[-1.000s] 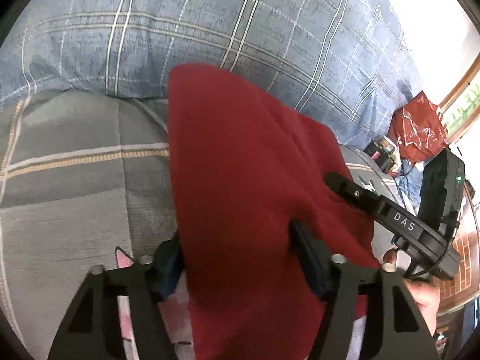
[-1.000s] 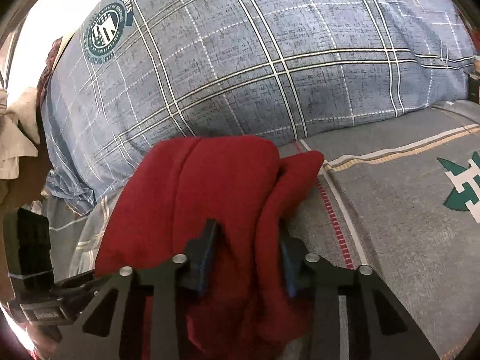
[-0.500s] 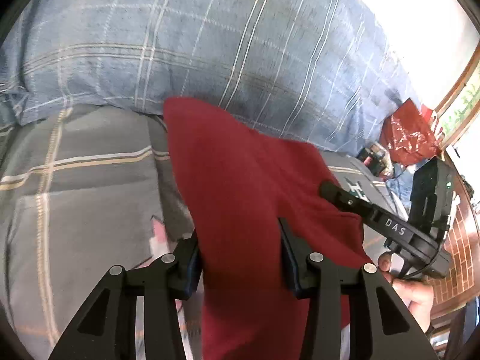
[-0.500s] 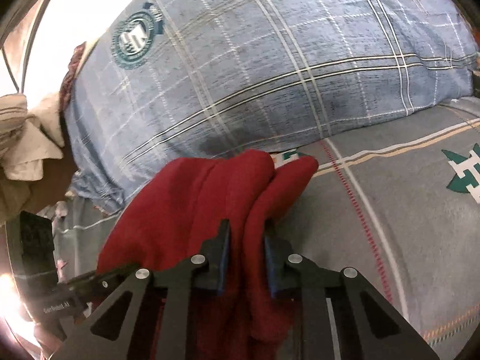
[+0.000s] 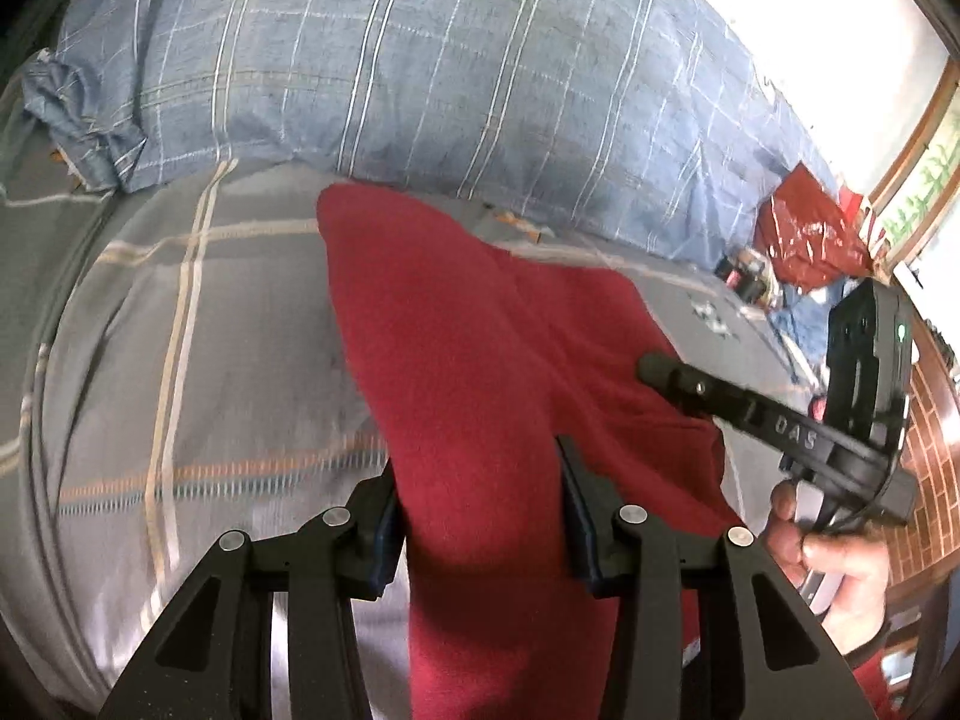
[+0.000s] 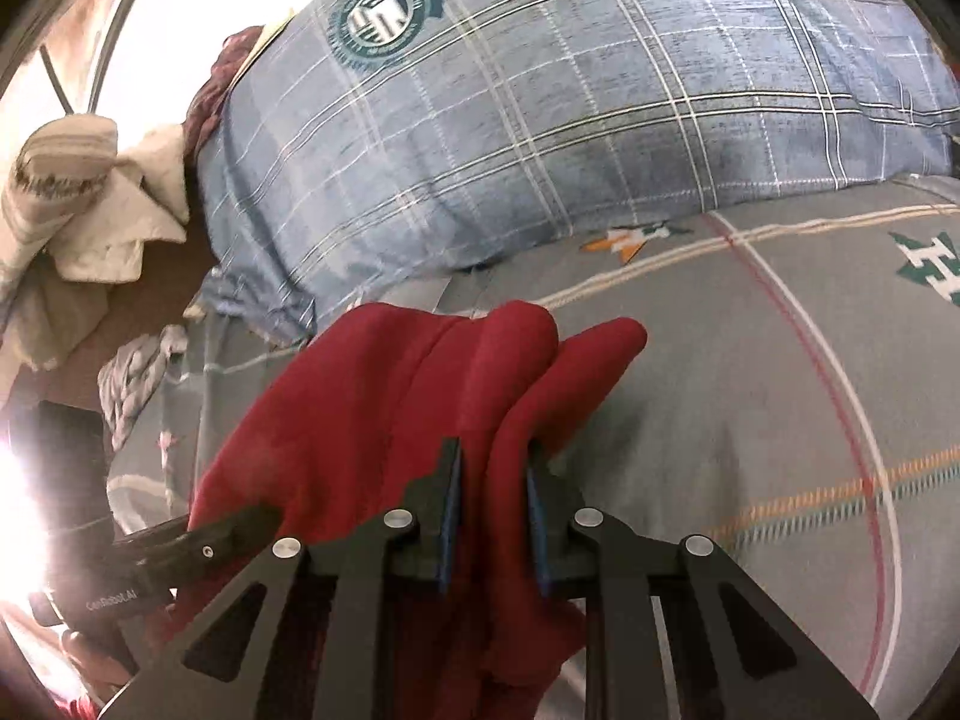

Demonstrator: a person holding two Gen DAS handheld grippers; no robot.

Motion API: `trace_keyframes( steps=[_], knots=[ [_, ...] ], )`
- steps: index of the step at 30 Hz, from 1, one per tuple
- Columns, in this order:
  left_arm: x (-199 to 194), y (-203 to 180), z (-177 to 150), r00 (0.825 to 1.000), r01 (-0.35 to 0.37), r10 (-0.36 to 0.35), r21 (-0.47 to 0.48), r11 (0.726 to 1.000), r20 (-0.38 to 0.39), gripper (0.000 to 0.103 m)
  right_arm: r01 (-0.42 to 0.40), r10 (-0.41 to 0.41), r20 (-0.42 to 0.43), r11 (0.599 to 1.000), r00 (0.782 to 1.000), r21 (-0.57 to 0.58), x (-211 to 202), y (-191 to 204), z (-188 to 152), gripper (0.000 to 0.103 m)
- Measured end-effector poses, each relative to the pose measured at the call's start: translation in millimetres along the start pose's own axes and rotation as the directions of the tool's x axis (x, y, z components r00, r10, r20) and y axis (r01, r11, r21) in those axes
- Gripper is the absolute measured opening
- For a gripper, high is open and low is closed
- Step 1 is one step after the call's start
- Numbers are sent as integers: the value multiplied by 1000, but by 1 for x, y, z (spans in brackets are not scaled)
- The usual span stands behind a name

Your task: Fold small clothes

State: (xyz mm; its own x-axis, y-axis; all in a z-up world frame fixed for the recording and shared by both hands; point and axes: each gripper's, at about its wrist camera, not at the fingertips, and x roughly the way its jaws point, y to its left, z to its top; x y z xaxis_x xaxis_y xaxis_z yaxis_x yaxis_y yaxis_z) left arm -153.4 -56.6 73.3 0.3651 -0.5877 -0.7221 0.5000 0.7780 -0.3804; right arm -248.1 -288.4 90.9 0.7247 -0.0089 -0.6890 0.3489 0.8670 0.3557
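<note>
A small red garment [image 5: 480,360] hangs between both grippers above a grey plaid bedsheet [image 5: 198,372]. My left gripper [image 5: 480,498] is shut on a wide bunch of the red cloth, which drapes over its jaws and runs forward. My right gripper [image 6: 492,492] is shut on a thin fold of the same garment [image 6: 390,396], whose far end droops in two lobes. The right gripper also shows in the left wrist view [image 5: 750,414], at the garment's right edge, held by a hand. The left gripper shows in the right wrist view [image 6: 198,540] at the lower left.
A big blue plaid pillow [image 5: 450,90] with a round crest lies across the back of the bed. A red plastic bag [image 5: 810,240] and small items sit at the far right. Crumpled pale cloth [image 6: 78,204] hangs at the left of the right wrist view.
Both grippers have pulled back and up from the pillow with the garment. Both jaws have closed tighter on the cloth, and more bedsheet shows beneath.
</note>
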Motion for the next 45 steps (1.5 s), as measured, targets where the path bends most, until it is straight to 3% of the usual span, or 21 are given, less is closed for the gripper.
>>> trace_keyframes(
  steps=[3, 5, 8, 12, 16, 18, 20, 22, 24, 30, 32, 34, 38, 45],
  knots=[
    [5, 2, -13, 999, -25, 25, 5, 1000, -42, 48, 46, -46, -20, 999, 999, -3, 0, 1, -10, 26],
    [1, 3, -19, 996, -78, 79, 11, 997, -44, 51, 95, -95, -6, 994, 995, 62, -8, -7, -15, 27],
    [-14, 2, -19, 995, -101, 101, -1, 995, -5, 53, 56, -59, 35, 994, 998, 90, -33, -7, -20, 35],
    [-28, -12, -20, 981, -187, 184, 52, 981, 70, 53, 59, -57, 42, 997, 997, -41, -52, 22, -29, 40],
    [-26, -23, -25, 974, -221, 217, 70, 973, 62, 55, 3, -5, -10, 985, 1000, -171, -41, 55, -39, 37],
    [-22, -25, -30, 969, -242, 237, 71, 968, 62, 59, 4, -16, -48, 969, 999, -245, -32, 66, -49, 35],
    [-17, -28, -32, 967, -250, 246, 68, 966, 69, 63, 89, -114, -69, 952, 991, -292, -17, 66, -59, 26],
    [-16, -32, -33, 963, -261, 255, 71, 963, 86, 67, 186, -224, -93, 935, 970, -303, -4, 54, -65, 29],
    [-14, -37, -33, 955, -286, 277, 82, 955, 103, 67, 177, -217, -122, 944, 968, -277, 3, 43, -71, 29],
    [-28, -37, -39, 941, -314, 303, 57, 948, 151, 66, 161, -186, -81, 956, 979, -246, -19, 50, -70, 36],
    [-36, -35, -40, 934, -326, 314, 49, 944, 172, 66, 180, -195, -42, 954, 980, -240, -28, 58, -66, 54],
    [-44, -38, -44, 921, -350, 335, 48, 935, 198, 66, 220, -225, 4, 944, 974, -244, -34, 68, -62, 62],
    [-63, -44, -54, 909, -361, 341, 44, 931, 241, 66, 278, -270, 63, 931, 961, -236, -41, 77, -57, 67],
    [-91, -48, -70, 889, -383, 353, 54, 922, 292, 66, 299, -287, 89, 933, 954, -198, -47, 81, -59, 74]
  ],
)
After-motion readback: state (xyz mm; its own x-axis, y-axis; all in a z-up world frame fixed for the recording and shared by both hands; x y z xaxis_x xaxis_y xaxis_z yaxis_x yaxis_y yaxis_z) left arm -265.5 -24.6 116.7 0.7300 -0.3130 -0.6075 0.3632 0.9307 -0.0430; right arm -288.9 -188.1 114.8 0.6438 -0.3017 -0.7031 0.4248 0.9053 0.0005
